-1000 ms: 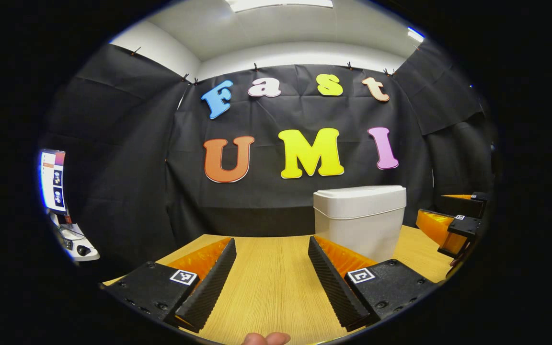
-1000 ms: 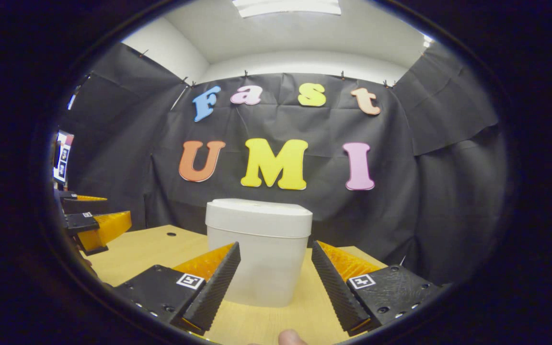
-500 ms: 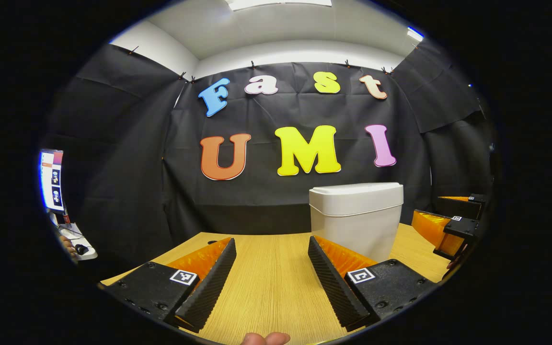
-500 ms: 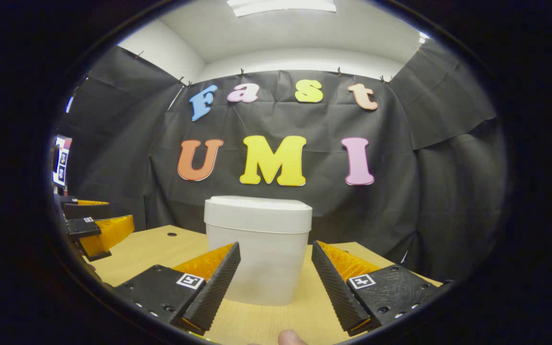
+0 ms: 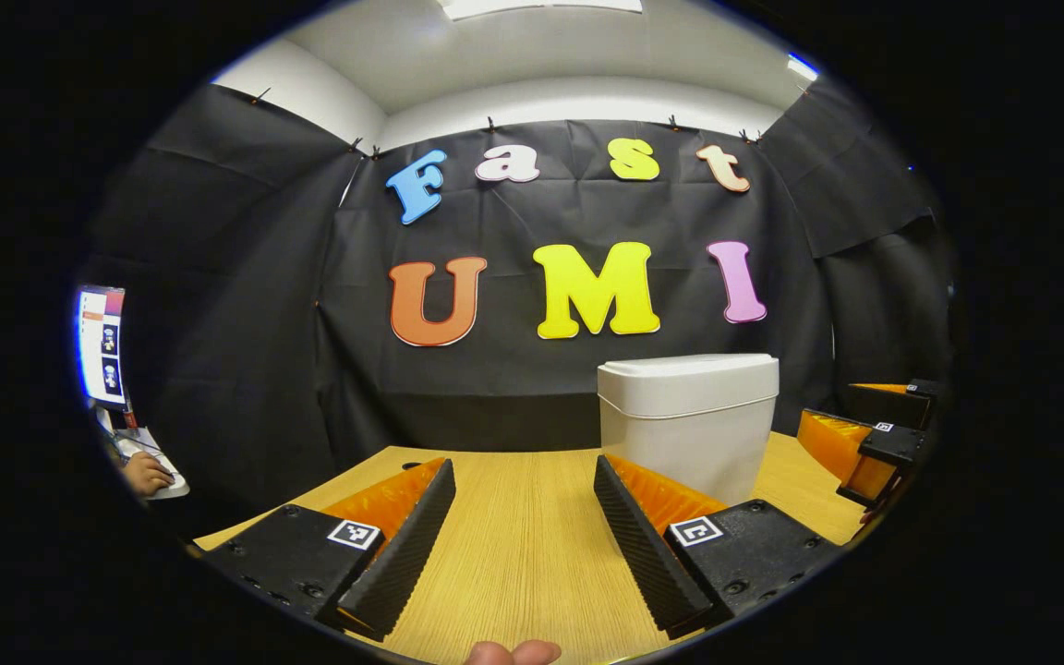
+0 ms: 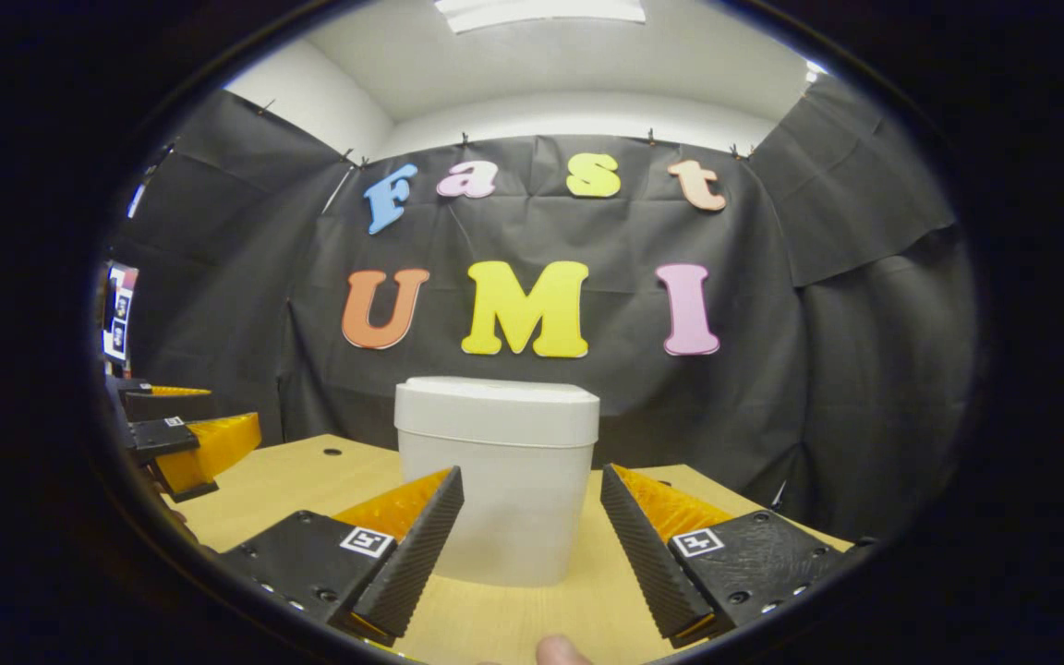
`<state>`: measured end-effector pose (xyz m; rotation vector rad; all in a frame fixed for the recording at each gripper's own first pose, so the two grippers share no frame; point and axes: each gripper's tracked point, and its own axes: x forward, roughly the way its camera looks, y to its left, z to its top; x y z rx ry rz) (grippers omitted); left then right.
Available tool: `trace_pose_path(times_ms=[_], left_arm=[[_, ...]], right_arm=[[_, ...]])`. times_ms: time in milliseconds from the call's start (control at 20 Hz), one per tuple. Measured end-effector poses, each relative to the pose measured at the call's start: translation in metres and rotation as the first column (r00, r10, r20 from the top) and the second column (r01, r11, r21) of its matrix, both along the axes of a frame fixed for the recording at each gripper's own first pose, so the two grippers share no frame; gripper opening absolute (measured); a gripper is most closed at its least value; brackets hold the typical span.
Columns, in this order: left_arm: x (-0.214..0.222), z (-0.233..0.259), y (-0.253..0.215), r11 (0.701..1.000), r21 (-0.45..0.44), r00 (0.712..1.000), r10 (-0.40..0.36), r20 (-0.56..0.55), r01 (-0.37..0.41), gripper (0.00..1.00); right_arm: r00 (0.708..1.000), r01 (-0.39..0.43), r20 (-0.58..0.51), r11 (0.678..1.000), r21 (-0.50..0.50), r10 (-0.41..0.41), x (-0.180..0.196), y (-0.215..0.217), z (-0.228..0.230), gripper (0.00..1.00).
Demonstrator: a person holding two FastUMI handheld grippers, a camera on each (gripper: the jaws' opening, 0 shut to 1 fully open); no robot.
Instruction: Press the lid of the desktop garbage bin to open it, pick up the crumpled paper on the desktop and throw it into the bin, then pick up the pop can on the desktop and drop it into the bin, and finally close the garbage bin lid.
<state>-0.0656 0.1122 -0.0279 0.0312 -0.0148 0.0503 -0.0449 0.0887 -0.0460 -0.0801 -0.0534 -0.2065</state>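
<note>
My left gripper (image 5: pixel 525 517) and right gripper (image 6: pixel 532 522) both hang spread apart over the table (image 5: pixel 523 554); the white garbage bin (image 6: pixel 497 480), lid (image 6: pixel 497 411) down, stands near its far edge.

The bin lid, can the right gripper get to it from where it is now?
Probably yes. The right gripper is open and faces the bin, with bare table between; the closed lid sits higher.

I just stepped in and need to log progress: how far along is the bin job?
Either barely begun or all but over. Done: nothing that shows; the garbage bin has its lid shut. In hand: nothing; the left tool and right tool are open and empty. Left: unclear, as I see no paper or can on the desk.
</note>
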Motion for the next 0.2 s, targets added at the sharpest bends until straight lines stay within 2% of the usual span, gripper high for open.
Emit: trace_pose_path(times_ms=[200], left_arm=[[-0.0004,-0.0011,0.001,1.0,0.0,1.0,0.0,-0.001,0.0,0.98]], right_arm=[[1.0,-0.001,-0.001,1.0,-0.002,0.001,0.0002,0.0015,0.0,0.93]])
